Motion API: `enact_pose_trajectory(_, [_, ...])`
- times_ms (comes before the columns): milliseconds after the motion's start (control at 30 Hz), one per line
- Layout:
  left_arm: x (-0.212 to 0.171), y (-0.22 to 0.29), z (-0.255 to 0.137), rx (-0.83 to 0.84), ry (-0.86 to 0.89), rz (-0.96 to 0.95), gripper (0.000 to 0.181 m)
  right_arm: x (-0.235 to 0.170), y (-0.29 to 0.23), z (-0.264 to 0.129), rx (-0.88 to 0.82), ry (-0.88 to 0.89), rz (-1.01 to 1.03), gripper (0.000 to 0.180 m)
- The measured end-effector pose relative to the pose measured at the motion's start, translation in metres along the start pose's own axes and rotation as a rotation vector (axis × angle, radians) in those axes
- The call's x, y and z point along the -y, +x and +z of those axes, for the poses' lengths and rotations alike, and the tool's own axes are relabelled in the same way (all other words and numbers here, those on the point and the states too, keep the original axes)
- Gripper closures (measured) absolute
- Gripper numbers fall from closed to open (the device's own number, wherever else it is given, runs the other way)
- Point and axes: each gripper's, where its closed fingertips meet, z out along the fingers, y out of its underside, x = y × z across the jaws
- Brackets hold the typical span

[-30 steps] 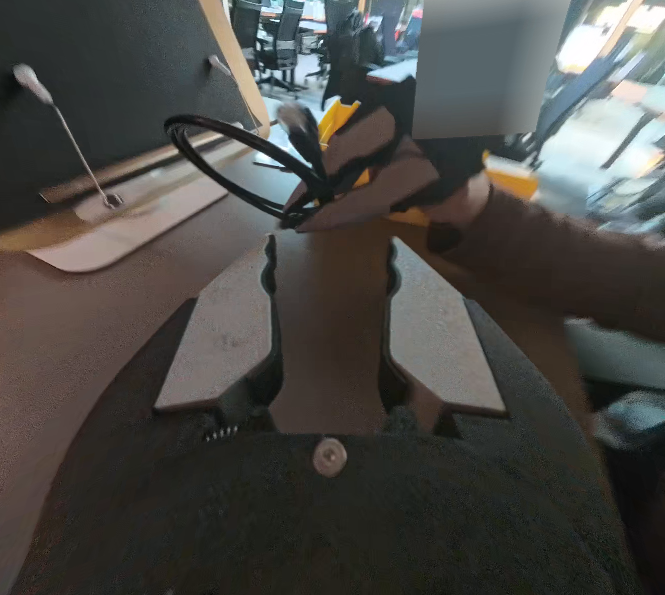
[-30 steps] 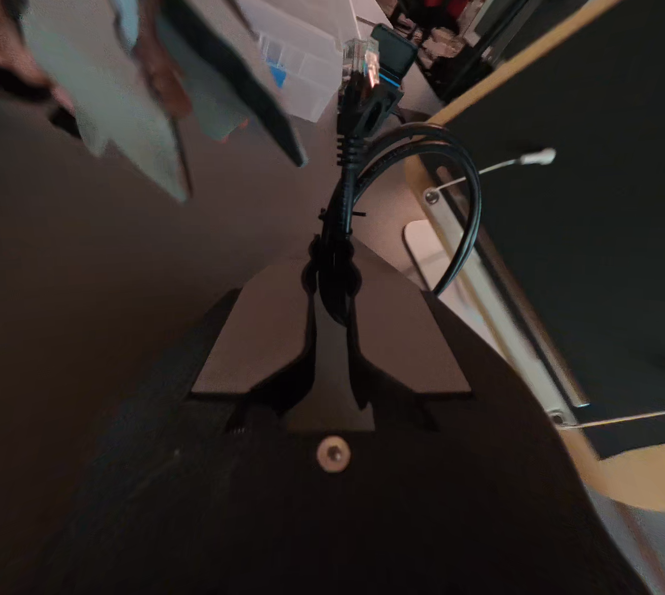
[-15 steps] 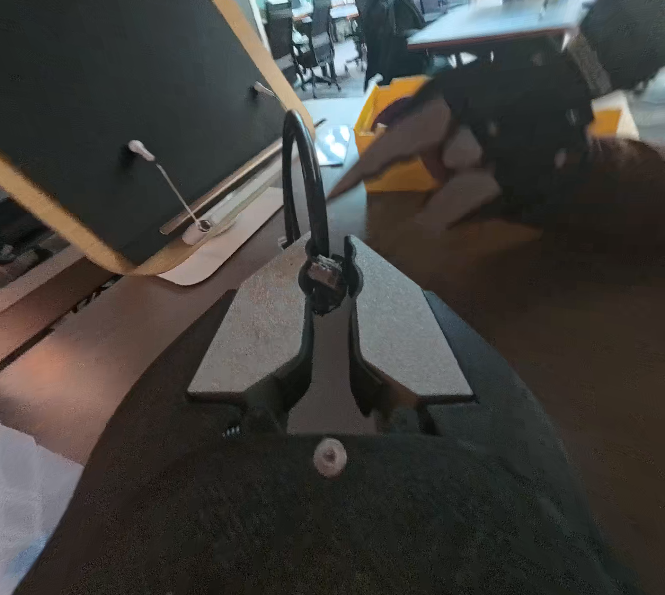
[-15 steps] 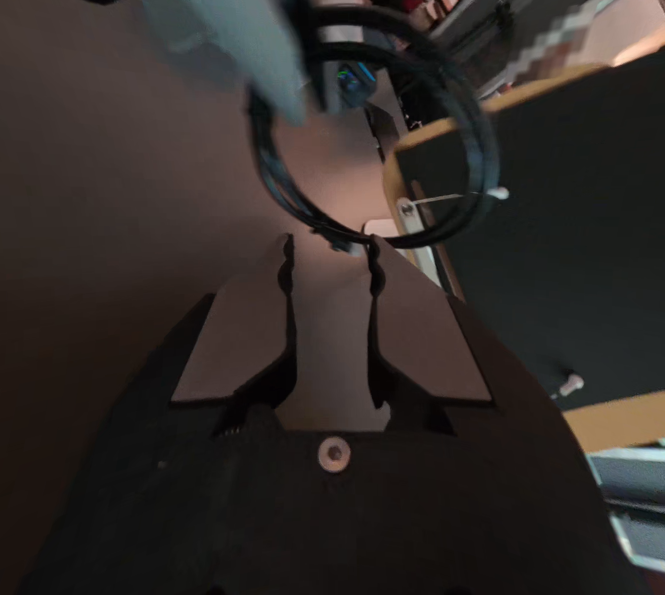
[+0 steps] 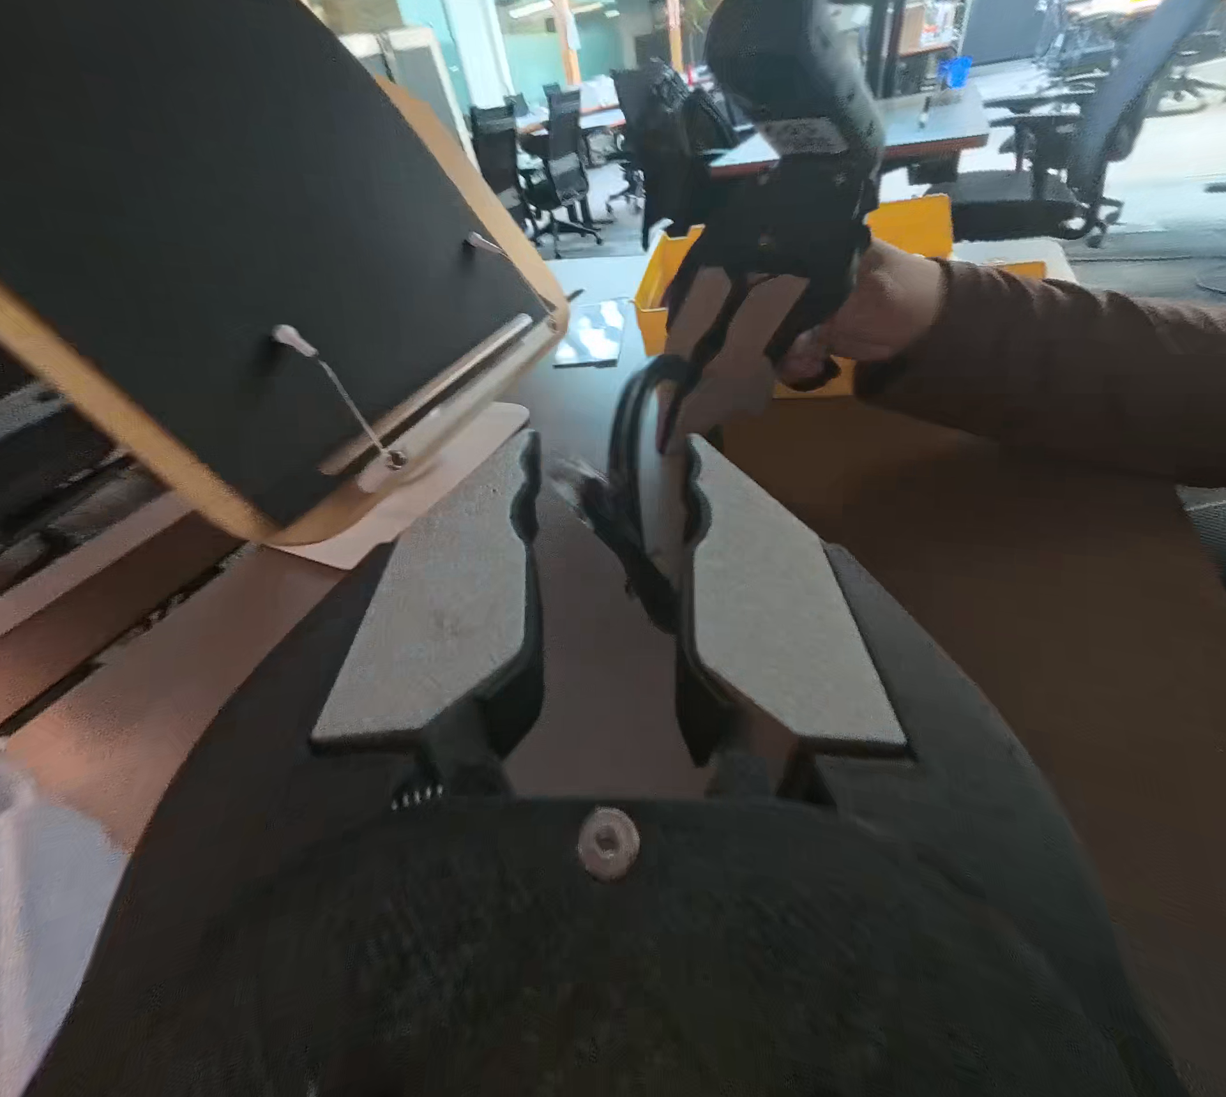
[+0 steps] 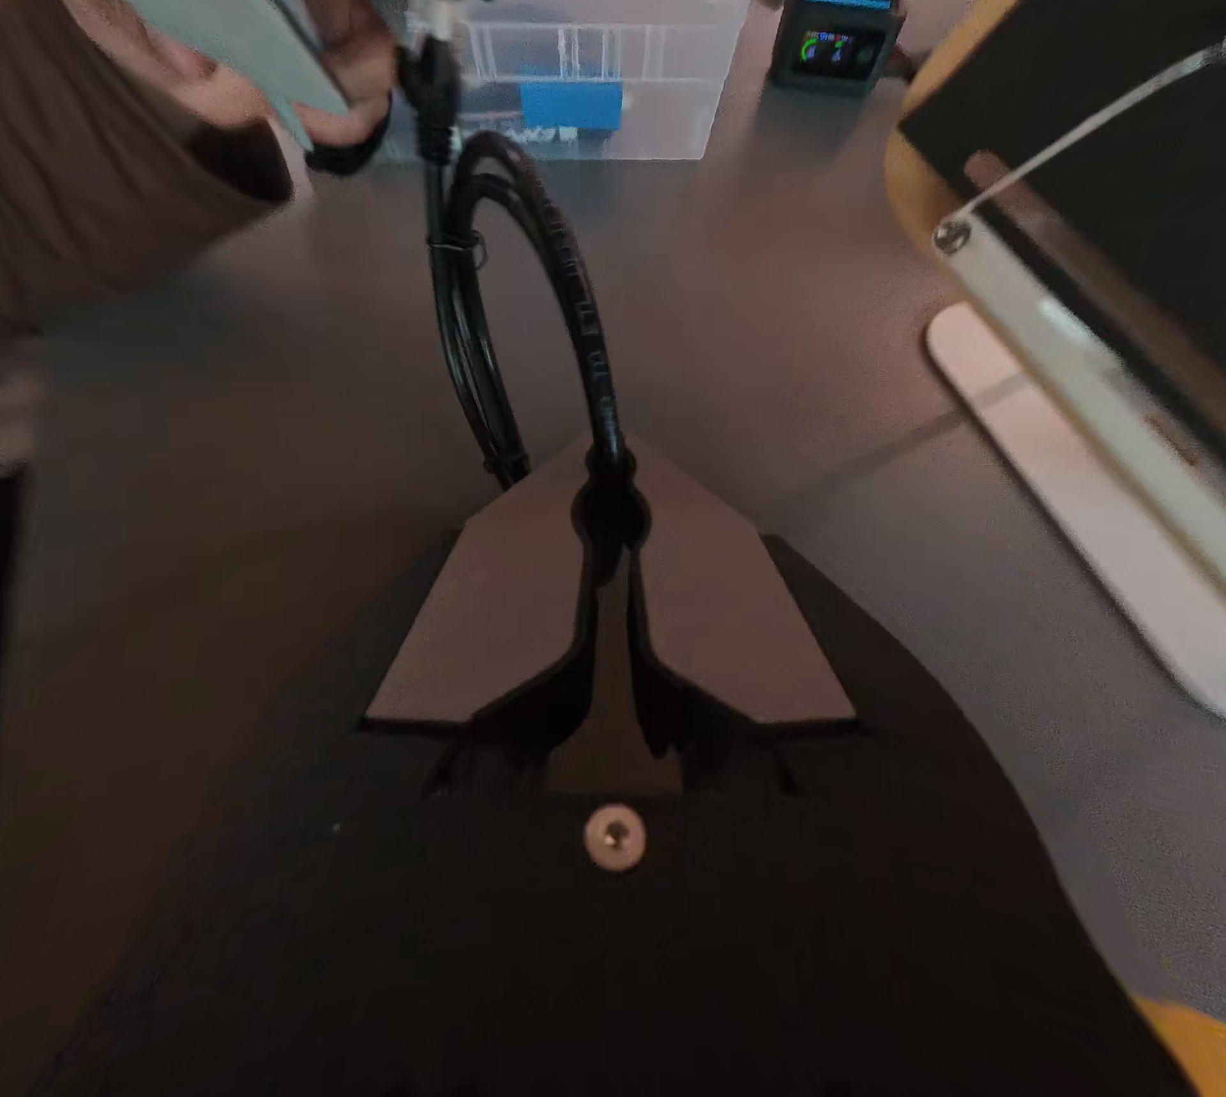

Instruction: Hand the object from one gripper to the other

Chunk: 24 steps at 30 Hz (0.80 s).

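Observation:
A coiled black cable (image 6: 577, 295) with a clear plug rises from my right gripper (image 6: 610, 468), which is shut on one loop of it above the brown table. In the left wrist view my left gripper (image 5: 607, 468) is open, and the cable (image 5: 623, 421) hangs between its fingers, close to the right finger (image 5: 763, 601). The right gripper (image 5: 690, 395) comes down from above there, pinching the cable's top. In the right wrist view the left gripper (image 6: 398, 50) is blurred at the upper left, with its fingers apart around the plug end.
A tilted black board with a tan edge (image 5: 232, 203) stands on the left; it also shows in the right wrist view (image 6: 1094, 103). A yellow bin (image 5: 915, 229) sits behind. A clear plastic box (image 6: 610, 37) and a small black device with a screen (image 6: 842, 4) stand on the table.
Half a second ago my left gripper was shut on the cable and the right was open. Now the right is shut on the cable and the left has opened.

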Motion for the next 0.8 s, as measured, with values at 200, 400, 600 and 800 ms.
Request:
enact_pose_trajectory(200, [-0.02, 0.008, -0.008, 0.117, -0.165, 0.435, 0.134, -0.007, 0.025, -0.017, 0.079, 0.053, 0.389, 0.18])
enact_pose_trajectory(400, [-0.071, 0.018, 0.022, 0.195, -0.415, 1.006, 0.115, -0.013, 0.011, -0.02, 0.294, 0.041, 0.633, 0.18])
enact_pose_trajectory(600, [-0.075, 0.03, 0.041, 0.23, -0.417, 1.288, 0.152, -0.009, -0.019, -0.017, 0.51, 0.025, 0.711, 0.166])
enact_pose_trajectory(800, [-0.027, 0.029, 0.031, 0.16, -0.121, 0.576, 0.169, 0.037, 0.005, -0.053, 0.331, 0.304, 0.444, 0.123])
